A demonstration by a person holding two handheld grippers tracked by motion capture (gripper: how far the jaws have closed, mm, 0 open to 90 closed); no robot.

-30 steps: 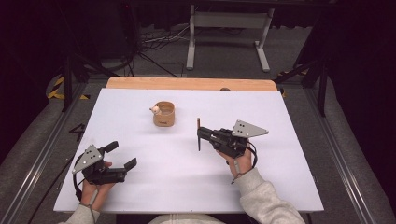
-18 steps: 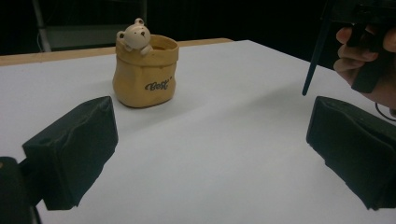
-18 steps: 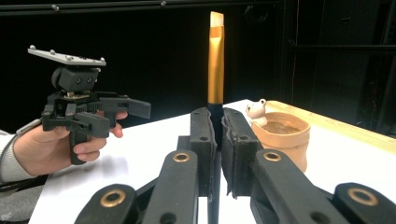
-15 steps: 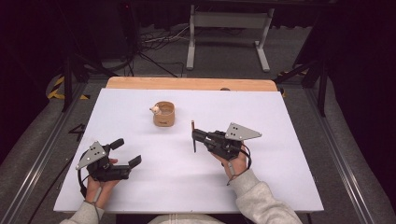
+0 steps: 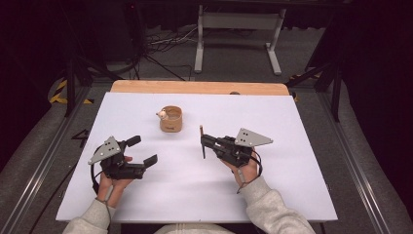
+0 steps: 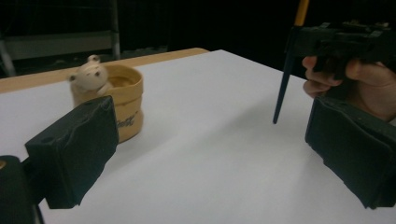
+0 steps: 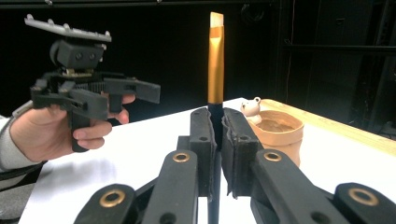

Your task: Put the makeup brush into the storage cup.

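Right gripper (image 5: 202,143), just right of the tan round cup with a small bear figure (image 5: 170,119) on the white tabletop (image 5: 292,146): jaws clamped on a dark-handled, gold-ferruled brush (image 7: 215,70), held upright. Left gripper (image 5: 142,150), nearer and left of that cup: jaws spread wide, holding nothing.

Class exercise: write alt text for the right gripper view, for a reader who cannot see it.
The right gripper is shut on an upright brush with a gold ferrule, above a white table. Left of it, a hand holds the left gripper, open; at right stands a tan cup with a small bear figure on its rim.

Cup (image 5: 171,119) mid-table (image 5: 292,195), behind both tools.
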